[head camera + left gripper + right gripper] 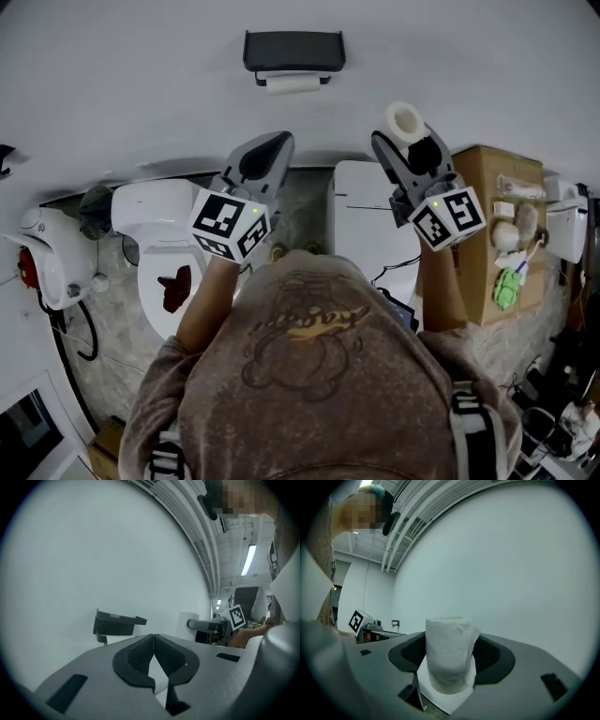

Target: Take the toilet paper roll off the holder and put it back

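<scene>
High on the white wall hangs the black holder (pixel 293 52), with a strip of white paper (pixel 292 84) showing under its lid. The toilet paper roll (pixel 405 120) is off the holder and stands upright in my right gripper (pixel 409 145), which is shut on it, right of and below the holder. In the right gripper view the roll (pixel 448 644) fills the gap between the dark pads. My left gripper (pixel 267 150) is shut and empty, below the holder and slightly left. From the left gripper (pixel 153 644) I see the holder (pixel 115 624) ahead and the roll (pixel 187 623) to its right.
A white toilet (pixel 150 220) with something red in its bowl sits lower left. A white cabinet (pixel 366 216) stands under the right gripper, with a cardboard box (pixel 492 220) carrying small items to its right. A white device with a cable (pixel 42 262) hangs at far left.
</scene>
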`<act>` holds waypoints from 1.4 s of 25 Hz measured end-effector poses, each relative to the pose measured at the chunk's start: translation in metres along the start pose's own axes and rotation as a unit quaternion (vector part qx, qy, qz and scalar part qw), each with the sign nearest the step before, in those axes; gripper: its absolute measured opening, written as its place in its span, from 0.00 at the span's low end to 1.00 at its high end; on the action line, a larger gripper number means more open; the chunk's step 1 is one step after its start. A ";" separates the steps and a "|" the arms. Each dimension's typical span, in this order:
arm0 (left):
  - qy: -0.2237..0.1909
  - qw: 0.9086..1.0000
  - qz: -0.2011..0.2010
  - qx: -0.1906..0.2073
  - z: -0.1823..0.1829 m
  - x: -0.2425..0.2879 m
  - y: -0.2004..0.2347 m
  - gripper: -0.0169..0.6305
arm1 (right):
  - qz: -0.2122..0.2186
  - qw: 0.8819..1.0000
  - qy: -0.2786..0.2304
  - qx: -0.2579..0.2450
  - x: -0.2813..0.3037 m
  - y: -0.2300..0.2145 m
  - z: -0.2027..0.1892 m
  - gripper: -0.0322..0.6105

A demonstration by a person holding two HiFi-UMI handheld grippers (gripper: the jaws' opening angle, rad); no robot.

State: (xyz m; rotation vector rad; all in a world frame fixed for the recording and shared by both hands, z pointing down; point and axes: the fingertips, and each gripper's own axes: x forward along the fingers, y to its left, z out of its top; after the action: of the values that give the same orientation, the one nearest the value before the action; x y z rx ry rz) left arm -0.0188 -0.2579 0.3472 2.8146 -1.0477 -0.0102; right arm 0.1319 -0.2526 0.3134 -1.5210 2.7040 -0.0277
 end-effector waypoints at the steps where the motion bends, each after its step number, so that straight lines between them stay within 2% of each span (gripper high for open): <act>1: 0.001 1.000 0.000 -0.001 -0.001 0.000 0.000 0.06 | -0.001 1.000 0.004 0.002 -0.001 0.002 -0.005 0.50; 10: 0.005 1.000 0.006 -0.009 -0.011 -0.004 -0.002 0.06 | -0.003 1.000 0.025 0.020 -0.015 0.019 -0.044 0.50; 17: 0.007 1.000 0.009 -0.009 -0.011 -0.007 -0.002 0.06 | 0.000 0.999 0.036 0.035 -0.021 0.027 -0.058 0.50; 28: 0.006 1.000 0.010 -0.009 -0.012 -0.008 -0.004 0.06 | -0.001 0.998 0.042 0.042 -0.026 0.018 -0.054 0.50; 35: 0.003 1.000 0.006 -0.005 -0.008 -0.010 -0.006 0.06 | 0.005 0.999 0.026 0.045 -0.023 0.008 -0.027 0.50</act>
State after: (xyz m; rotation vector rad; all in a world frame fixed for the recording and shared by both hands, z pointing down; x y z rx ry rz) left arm -0.0221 -0.2455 0.3535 2.7980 -1.0596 -0.0049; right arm 0.1359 -0.2287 0.3409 -1.5011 2.7096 -0.1878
